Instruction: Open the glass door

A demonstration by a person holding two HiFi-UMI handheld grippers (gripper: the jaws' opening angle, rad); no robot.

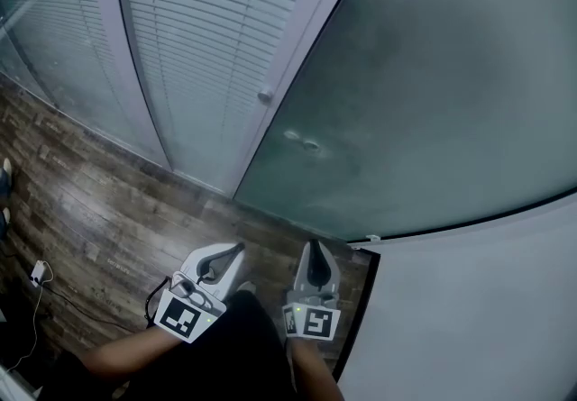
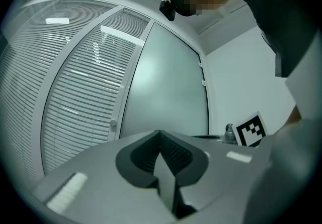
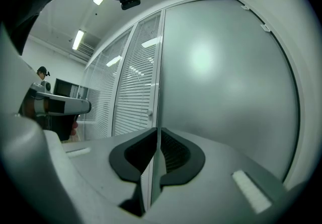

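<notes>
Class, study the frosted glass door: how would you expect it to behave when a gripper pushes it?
The glass door is a large single pane, so it is probably heavy and slow to swing. It looks rigid, yet glass may crack under sharp knocks. Its smooth face is likely slippery; the small round fitting near its edge might give better purchase.

My head view was dim and bluish, the floor (image 1: 90, 210) murky. Ceiling strip lights (image 3: 78, 39) brightened both gripper views and left a soft glare on the glass door (image 3: 201, 59). Their edges curved and blackened.
</notes>
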